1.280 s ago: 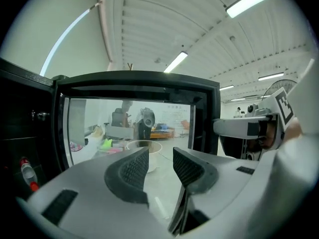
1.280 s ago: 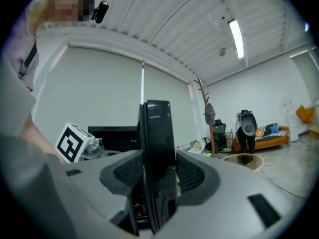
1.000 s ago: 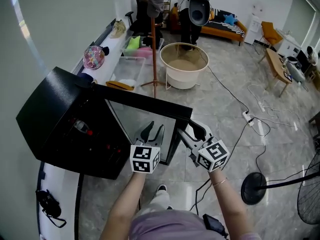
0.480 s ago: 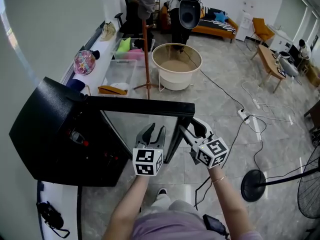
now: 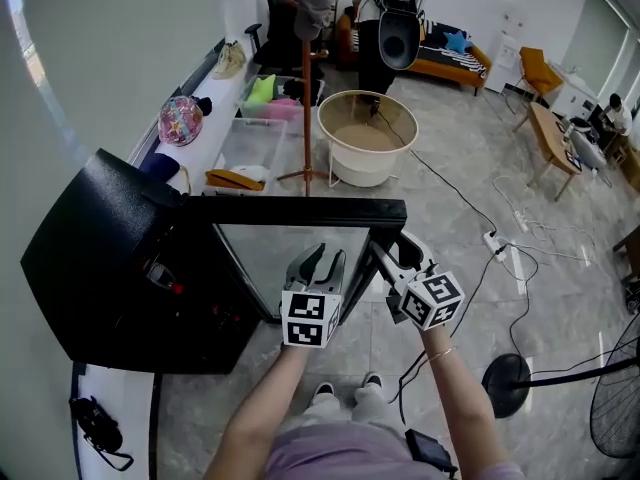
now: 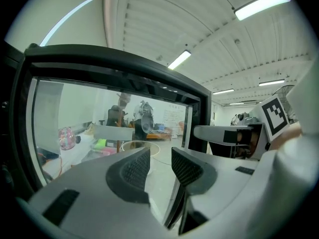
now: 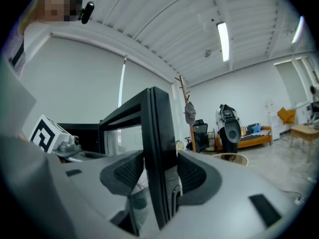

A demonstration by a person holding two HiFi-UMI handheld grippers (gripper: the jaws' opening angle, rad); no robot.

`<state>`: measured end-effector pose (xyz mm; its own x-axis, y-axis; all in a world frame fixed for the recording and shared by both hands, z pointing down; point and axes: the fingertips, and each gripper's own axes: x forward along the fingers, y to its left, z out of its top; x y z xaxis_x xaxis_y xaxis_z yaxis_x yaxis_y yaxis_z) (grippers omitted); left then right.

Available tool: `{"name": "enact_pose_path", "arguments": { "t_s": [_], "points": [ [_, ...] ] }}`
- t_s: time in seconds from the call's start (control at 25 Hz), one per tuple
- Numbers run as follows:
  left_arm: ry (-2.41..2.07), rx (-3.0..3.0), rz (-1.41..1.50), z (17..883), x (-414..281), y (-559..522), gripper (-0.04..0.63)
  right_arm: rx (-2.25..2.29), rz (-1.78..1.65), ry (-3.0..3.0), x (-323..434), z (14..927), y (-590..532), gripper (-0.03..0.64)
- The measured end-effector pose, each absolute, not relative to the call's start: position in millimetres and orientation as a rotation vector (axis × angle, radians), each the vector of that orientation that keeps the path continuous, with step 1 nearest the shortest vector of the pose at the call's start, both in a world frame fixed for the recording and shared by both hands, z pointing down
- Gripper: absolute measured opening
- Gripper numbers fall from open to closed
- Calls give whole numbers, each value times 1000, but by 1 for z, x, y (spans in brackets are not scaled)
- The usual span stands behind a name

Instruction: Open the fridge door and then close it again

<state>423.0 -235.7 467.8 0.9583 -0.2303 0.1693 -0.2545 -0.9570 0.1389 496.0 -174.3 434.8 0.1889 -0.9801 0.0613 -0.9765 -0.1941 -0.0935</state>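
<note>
Grey marbled floor tiles [image 5: 450,118] spread out under bright, even light, with a white power strip [image 5: 496,240] lying on them at the right. A plain white wall [image 5: 90,58] runs up the left. There's a wooden coat stand [image 5: 305,108] mid-room and a round cream tub [image 5: 366,143] just beside it. Far back, an orange sofa [image 5: 455,63] sits against the wall. Low right, a black floor fan [image 5: 505,383]. Overhead, long tube lights [image 6: 261,5] on a ribbed white ceiling [image 6: 164,19].

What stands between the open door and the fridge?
The left hand-held gripper, empty jaws just closed a little, hangs before the glass door on the fridge side, likely in the closing path.
</note>
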Motion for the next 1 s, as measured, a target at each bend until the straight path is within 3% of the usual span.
{"name": "enact_pose_path", "arguments": {
  "t_s": [1.0],
  "points": [
    [-778,2858,285,476,442,-261,127,-2146,-312,2128,539,446,-179,209]
  ]
}}
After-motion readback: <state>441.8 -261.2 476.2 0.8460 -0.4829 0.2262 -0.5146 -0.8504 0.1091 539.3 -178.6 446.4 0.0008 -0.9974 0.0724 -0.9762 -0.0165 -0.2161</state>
